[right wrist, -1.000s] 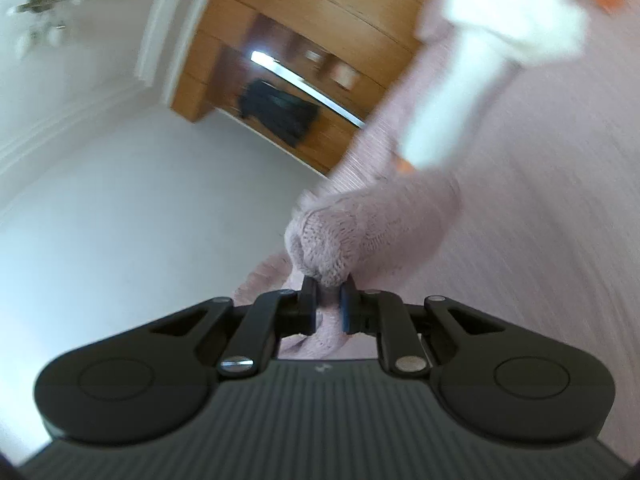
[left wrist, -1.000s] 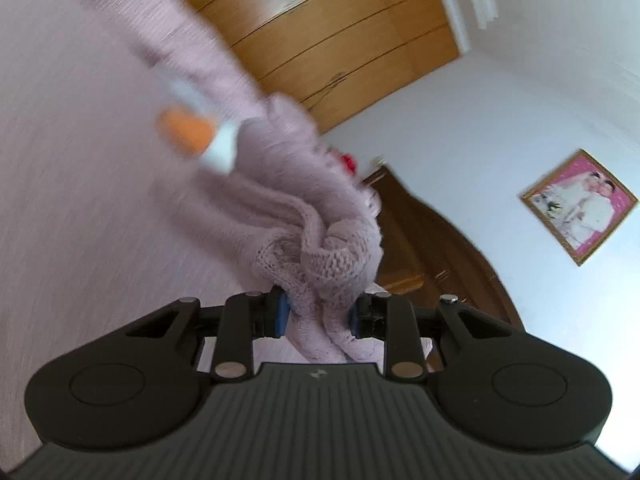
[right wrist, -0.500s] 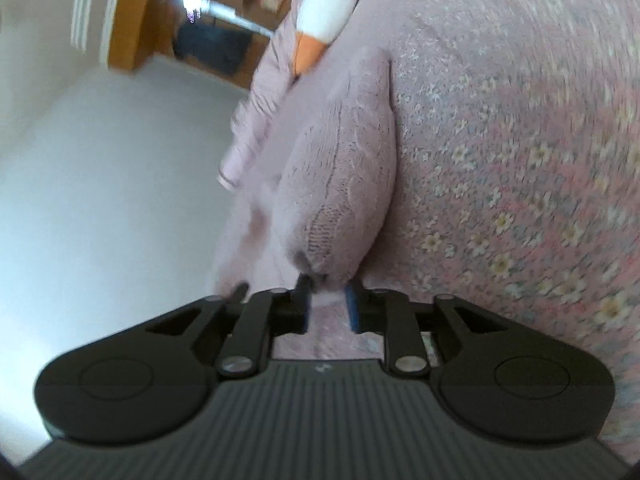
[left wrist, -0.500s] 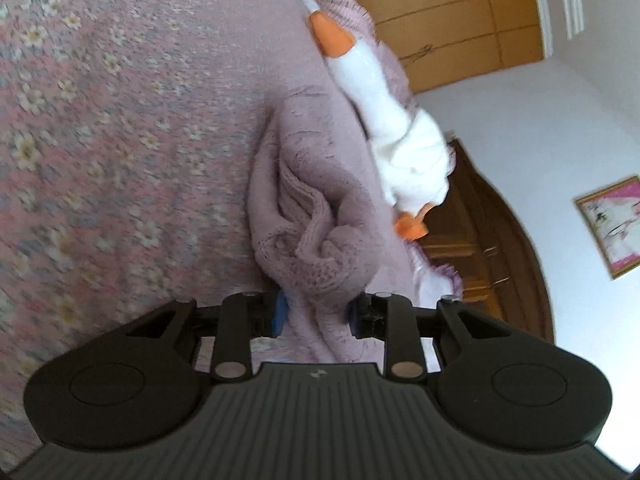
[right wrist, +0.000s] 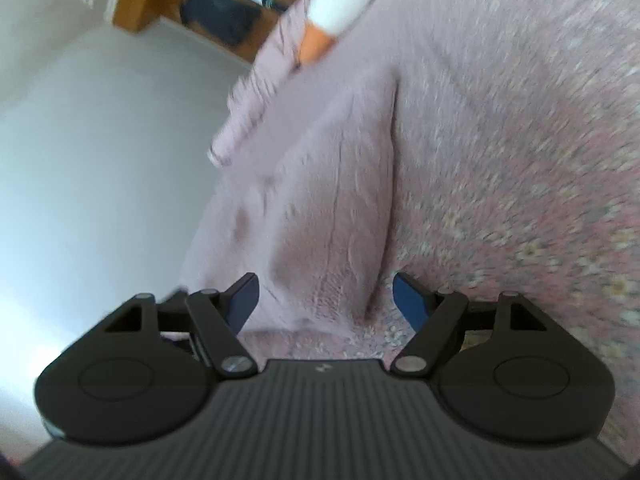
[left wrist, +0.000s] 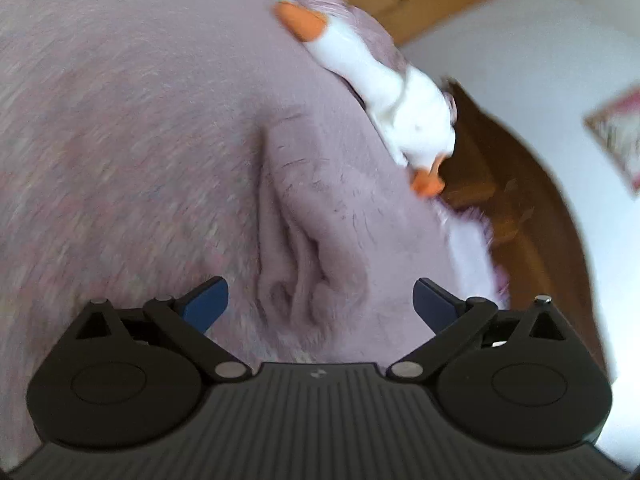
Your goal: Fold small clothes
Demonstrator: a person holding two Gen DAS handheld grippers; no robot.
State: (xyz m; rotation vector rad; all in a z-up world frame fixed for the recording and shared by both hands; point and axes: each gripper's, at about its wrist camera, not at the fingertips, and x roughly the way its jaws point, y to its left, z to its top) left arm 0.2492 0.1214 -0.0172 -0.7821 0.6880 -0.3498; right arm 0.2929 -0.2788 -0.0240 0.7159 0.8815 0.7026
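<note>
A small mauve knitted garment [left wrist: 320, 216] lies folded on the pink flowered bedspread [left wrist: 120, 140]. In the left wrist view its bunched near end sits between the spread blue pads, and my left gripper [left wrist: 320, 300] is open just above it. The right wrist view shows the same garment [right wrist: 320, 208] as a flat knit panel running away from me. My right gripper [right wrist: 326, 296] is open over its near edge, holding nothing. Both views are blurred by motion.
A white plush goose [left wrist: 392, 92] with orange beak and feet lies just beyond the garment, also seen as the goose [right wrist: 340, 4] at the top of the right wrist view. A wooden headboard [left wrist: 500, 208], wardrobe and white wall lie past the bedspread [right wrist: 520, 140] edge.
Both grippers carried the garment down onto the bedspread, then opened and let go of it. The garment now lies flat and both pairs of fingers stand wide apart.
</note>
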